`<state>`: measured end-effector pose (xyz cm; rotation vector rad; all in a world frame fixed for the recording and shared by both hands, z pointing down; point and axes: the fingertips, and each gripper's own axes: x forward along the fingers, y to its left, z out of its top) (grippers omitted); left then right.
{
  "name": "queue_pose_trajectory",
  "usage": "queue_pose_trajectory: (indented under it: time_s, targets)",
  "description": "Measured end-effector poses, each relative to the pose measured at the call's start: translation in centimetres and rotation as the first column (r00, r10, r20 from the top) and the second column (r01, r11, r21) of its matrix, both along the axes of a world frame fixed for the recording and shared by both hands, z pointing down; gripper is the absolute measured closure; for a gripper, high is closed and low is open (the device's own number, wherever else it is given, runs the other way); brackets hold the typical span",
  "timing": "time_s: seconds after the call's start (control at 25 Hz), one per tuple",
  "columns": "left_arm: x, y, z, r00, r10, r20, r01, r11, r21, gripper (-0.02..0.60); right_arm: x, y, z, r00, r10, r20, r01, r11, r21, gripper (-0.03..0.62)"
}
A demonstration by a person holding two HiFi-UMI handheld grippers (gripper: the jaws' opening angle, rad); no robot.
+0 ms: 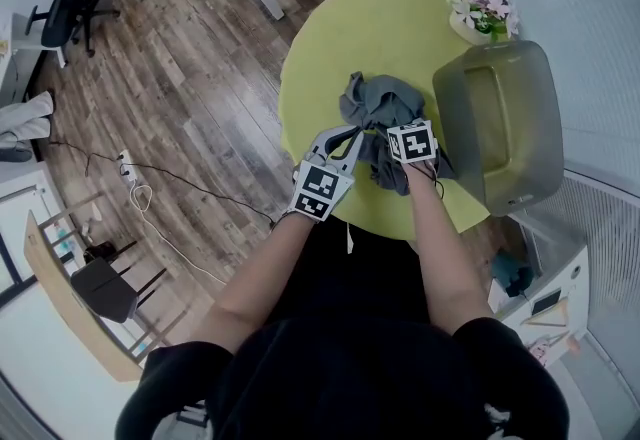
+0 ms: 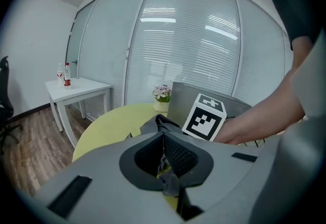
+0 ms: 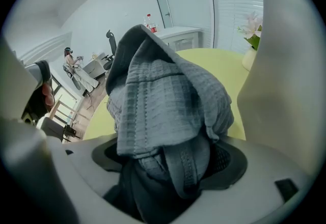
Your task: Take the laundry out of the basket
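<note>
A: So where is the grey laundry (image 1: 385,113)?

B: Out of the basket (image 1: 500,128), heaped on the yellow-green round table (image 1: 350,38), just beside the basket's near side.

A: And the tongs?

B: The right gripper (image 3: 173,167) points steeply down into the heap. Its jaws stand wide, with ribbed grey cloth bunched between them and spilling over the front. A mesh pad (image 3: 232,159) shows bare at one side, so I would not call that a clamp.

A: The left one?

B: The left gripper (image 1: 350,136) comes in lower and flatter from the table's near edge. Its jaws are narrow, the tips meeting on a fold at the heap's left edge, with a scrap of cloth in the gap behind them.

A: Anything else around?

B: A pot of pink flowers (image 1: 483,13) at the table's far side, past the basket, wooden floor (image 1: 180,98) to the left, and an office chair (image 1: 55,3) in the far corner.
</note>
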<state>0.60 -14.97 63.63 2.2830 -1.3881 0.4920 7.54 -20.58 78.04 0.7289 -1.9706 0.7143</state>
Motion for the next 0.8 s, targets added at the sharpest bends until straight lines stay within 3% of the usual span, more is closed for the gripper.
queue_pose_trajectory:
  time_s: [0.28, 0.52, 0.8]
  targets:
    - [-0.1, -0.2, 0.5, 1.000, -0.003, -0.012, 0.002, 1.000, -0.011, 0.571, -0.1, 0.0, 0.2, 1.000, 0.010, 0.009, -0.010, 1.000, 0.011, 0.197]
    - [-0.1, 0.0, -0.5, 0.999, 0.004, -0.032, -0.004, 1.000, 0.010, 0.571, 0.4, 0.0, -2.1, 1.000, 0.030, 0.002, -0.030, 0.997, 0.071, 0.192]
    - [0.0, 1.2, -2.2, 0.998, 0.044, -0.041, -0.042, 0.998, 0.052, 0.571, 0.2, 0.9, -6.8, 0.996, 0.064, 0.058, -0.072, 0.985, 0.158, 0.192]
